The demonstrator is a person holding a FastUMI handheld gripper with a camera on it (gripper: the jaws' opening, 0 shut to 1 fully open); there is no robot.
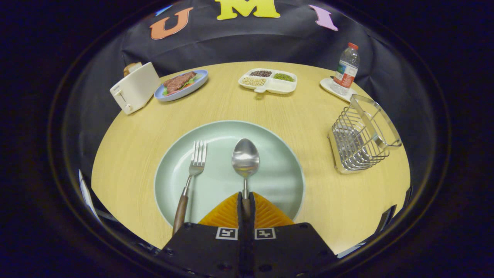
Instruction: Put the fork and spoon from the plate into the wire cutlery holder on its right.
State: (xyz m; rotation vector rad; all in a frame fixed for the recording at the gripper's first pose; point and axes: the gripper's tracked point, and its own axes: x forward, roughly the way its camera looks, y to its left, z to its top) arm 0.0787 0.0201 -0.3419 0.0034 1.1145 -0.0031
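Tool (246, 200) fingers are clamped on the spoon (245, 161) handle, its bowl resting on the plate (278, 135) beside the fork (192, 181). We lift straight up, then carry right to the wire holder (362, 135), lowering it handle-first.

On the plate (278, 170) the fork (192, 175) lies left of the spoon (245, 160); wire cutlery holder (361, 137) stands right.

The gripper view is looking forward and down along the fingers (231, 208) from close above the plate (278, 185), taking in the round table (131, 154) toward twelve o'clock.
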